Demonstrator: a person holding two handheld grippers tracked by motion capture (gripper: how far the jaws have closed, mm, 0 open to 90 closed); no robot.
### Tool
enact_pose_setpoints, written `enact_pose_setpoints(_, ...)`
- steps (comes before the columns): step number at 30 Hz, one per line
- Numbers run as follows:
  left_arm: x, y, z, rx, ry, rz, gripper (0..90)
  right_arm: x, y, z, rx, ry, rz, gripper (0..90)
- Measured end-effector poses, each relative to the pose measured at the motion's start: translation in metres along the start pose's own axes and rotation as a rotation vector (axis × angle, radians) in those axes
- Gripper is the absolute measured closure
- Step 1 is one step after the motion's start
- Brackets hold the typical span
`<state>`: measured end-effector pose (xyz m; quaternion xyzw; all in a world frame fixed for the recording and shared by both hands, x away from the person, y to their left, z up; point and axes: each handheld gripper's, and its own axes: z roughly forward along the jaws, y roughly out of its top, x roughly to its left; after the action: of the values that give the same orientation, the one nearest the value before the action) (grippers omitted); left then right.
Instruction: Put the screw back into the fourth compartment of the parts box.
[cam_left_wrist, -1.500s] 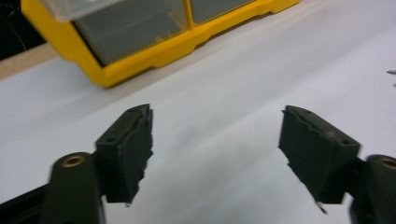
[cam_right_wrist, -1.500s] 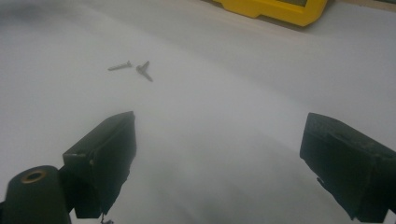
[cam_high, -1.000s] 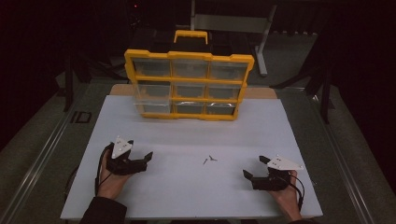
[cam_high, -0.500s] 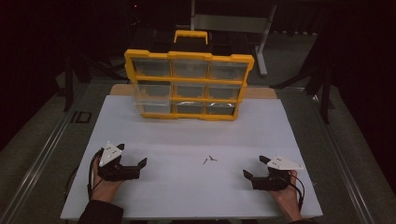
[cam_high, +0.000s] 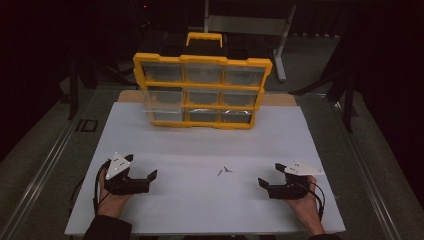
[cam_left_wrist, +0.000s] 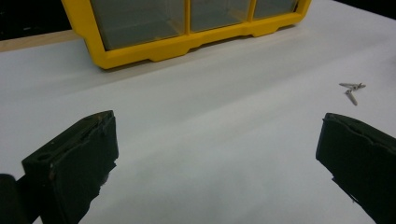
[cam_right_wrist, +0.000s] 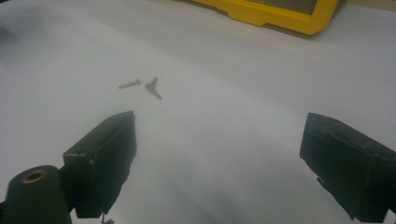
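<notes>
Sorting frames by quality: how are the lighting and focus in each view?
High view: white tabletop evenly lit, surroundings black, screws tiny. Left gripper view: yellow organizer fairly sharp, soft sheen on the table. Right gripper view: screws slightly soft, near jaws blurred.

A workshop or lab test station: a white-topped bench (cam_high: 200, 150) under a spotlight in a dark room, a yellow parts organiser (cam_high: 202, 92) with clear drawers, loose screws (cam_high: 224, 171), metal framing (cam_high: 250, 22) behind.

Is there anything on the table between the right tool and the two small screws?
Nothing visible. Bare white table lies between the right tool and the screws, and its jaws stand open.
</notes>
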<state>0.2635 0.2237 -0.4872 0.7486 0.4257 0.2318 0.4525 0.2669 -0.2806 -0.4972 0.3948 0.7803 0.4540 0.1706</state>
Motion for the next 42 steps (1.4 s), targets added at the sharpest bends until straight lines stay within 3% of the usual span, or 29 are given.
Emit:
enact_pose_setpoints(9,-0.002,-0.003,-0.004,0.006,0.014,0.014,0.0,0.008,0.033,0.021,0.064,0.04,-0.049,11.2)
enact_pose_setpoints(19,-0.002,-0.004,-0.004,0.01,0.01,0.019,0.0,0.024,0.066,0.057,0.152,0.075,-0.112,12.2)
enact_pose_setpoints(26,-0.002,-0.004,-0.002,0.017,0.008,0.024,0.0,0.032,0.079,0.084,0.223,0.096,-0.141,15.8)
enact_pose_setpoints(34,-0.002,-0.005,-0.002,0.022,0.009,0.025,0.0,0.036,0.085,0.107,0.326,0.092,-0.161,27.8)
enact_pose_setpoints(42,-0.002,-0.005,-0.002,0.024,0.007,0.023,0.0,0.039,0.088,0.124,0.391,0.097,-0.173,36.1)
